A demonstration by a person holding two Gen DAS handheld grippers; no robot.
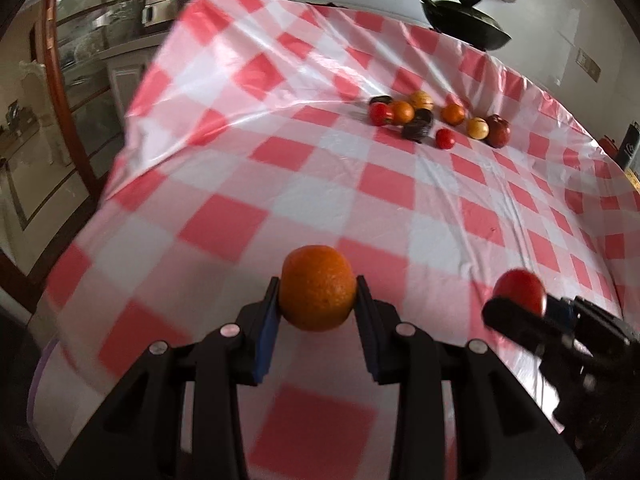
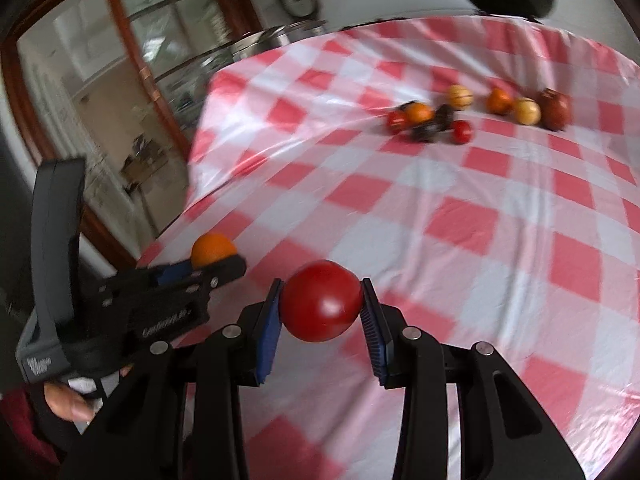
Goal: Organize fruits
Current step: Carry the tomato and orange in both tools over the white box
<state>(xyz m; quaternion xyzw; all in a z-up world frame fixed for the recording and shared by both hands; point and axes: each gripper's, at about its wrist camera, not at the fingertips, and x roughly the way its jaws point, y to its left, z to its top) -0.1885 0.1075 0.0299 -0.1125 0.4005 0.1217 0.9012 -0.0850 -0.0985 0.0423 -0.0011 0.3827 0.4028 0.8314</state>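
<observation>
Gripping an orange (image 1: 317,300) in left tongs (image 1: 317,308), red tomato (image 2: 321,301) in right tongs (image 2: 322,308).

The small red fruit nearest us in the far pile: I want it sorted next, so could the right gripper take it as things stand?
Probably not yet. The right gripper is shut on a red tomato, so its jaws are full, though bare checked cloth leaves the way to the small red fruit free.

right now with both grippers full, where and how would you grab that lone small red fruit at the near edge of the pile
Take the small red fruit across its widest middle, coming from above with one pad on the near side and one on the right. It is round, so any diameter holds, and those sides look free, while the dark fruit crowds its left.
</observation>
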